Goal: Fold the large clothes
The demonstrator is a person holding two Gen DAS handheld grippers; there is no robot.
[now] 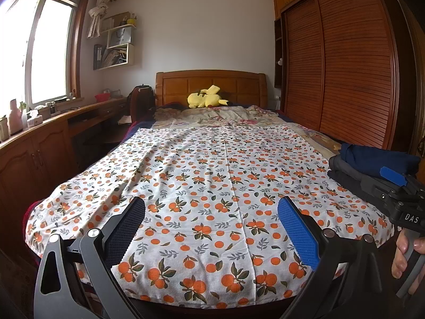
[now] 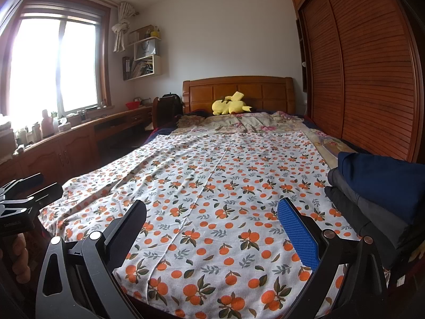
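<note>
Left gripper (image 1: 211, 223), right gripper (image 2: 212, 226): both jaws spread, empty, above near hem of orange-print cloth (image 1: 212, 186) spread flat on bed. Risk: probably catching one layer only; dark folded pile (image 2: 372, 199) at cloth's right edge snags.

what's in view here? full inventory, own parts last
cloth: 1, white with orange-fruit print, spread flat on the bed
bedspread: 1, floral, under the cloth's far end
plush: 1, yellow, at the headboard
headboard: 1, brown wood, far end
folded clothes: 1 stack, navy on grey and black, right bed edge
wardrobe: 1, brown slatted doors, right wall
window: 1, bright, left wall
wall shelves: 1 set, white, beside the window
counter: 1, brown, bottles on top, under the window
left gripper: open, fingers above the cloth's near part
right gripper: open, likewise
</note>
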